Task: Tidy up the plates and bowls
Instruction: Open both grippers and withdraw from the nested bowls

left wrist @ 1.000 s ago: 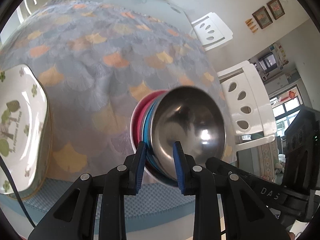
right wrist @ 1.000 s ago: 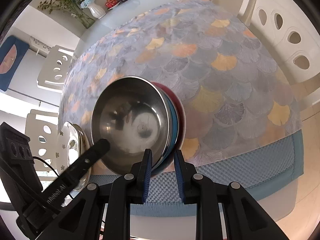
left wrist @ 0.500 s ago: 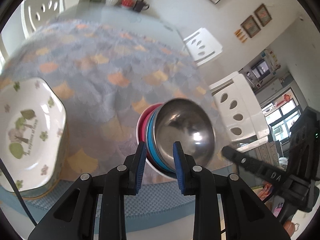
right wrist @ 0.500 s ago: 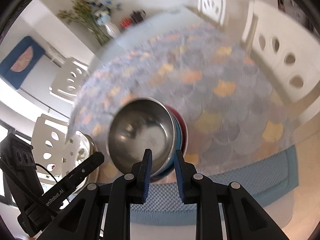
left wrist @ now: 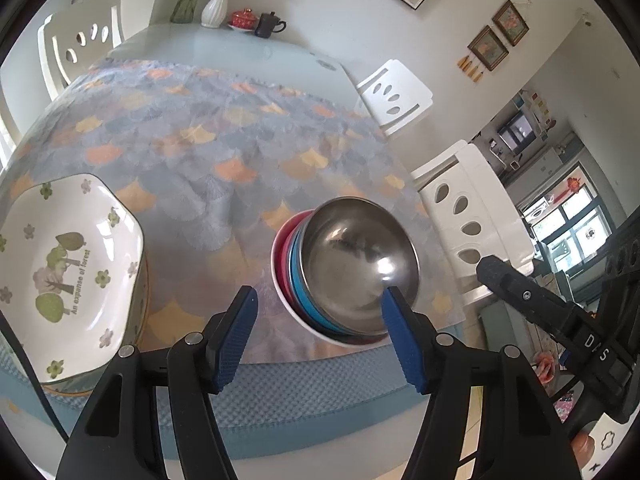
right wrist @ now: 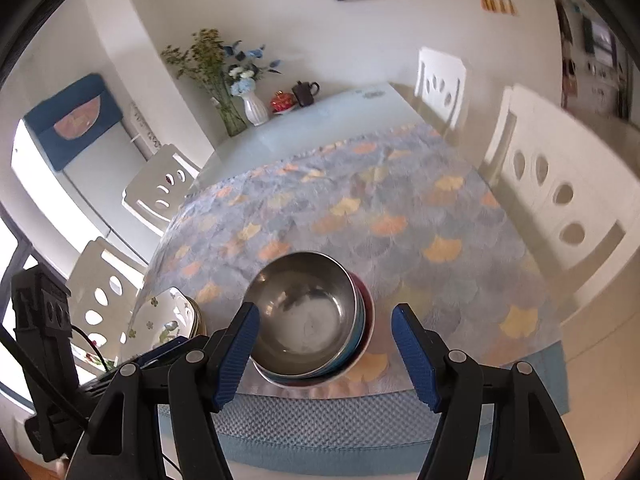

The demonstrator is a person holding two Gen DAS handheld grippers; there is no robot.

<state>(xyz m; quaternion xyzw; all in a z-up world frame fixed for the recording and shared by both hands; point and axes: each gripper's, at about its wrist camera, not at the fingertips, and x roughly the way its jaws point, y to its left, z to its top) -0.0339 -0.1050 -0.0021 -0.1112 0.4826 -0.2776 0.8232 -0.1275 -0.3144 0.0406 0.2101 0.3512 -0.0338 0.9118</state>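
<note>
A steel bowl (left wrist: 356,260) sits nested in a blue bowl (left wrist: 298,276), a red bowl and a white bowl, stacked near the table's front edge. The stack also shows in the right wrist view (right wrist: 308,316). A white plate with a tree print (left wrist: 60,272) lies on other plates at the left; its edge shows in the right wrist view (right wrist: 164,324). My left gripper (left wrist: 320,332) is open and empty, back from the stack. My right gripper (right wrist: 324,348) is open and empty, above and behind the stack. The right gripper's body shows at the right of the left wrist view (left wrist: 560,312).
A patterned cloth (left wrist: 208,136) covers the table. White chairs (left wrist: 468,216) stand along the right side and far left (left wrist: 76,48). A vase with flowers (left wrist: 214,8), a red pot and a dark teapot (left wrist: 268,24) stand at the far end.
Both grippers opened wide and pulled back and up from the bowl stack. The stack stays on the table, now smaller in both views.
</note>
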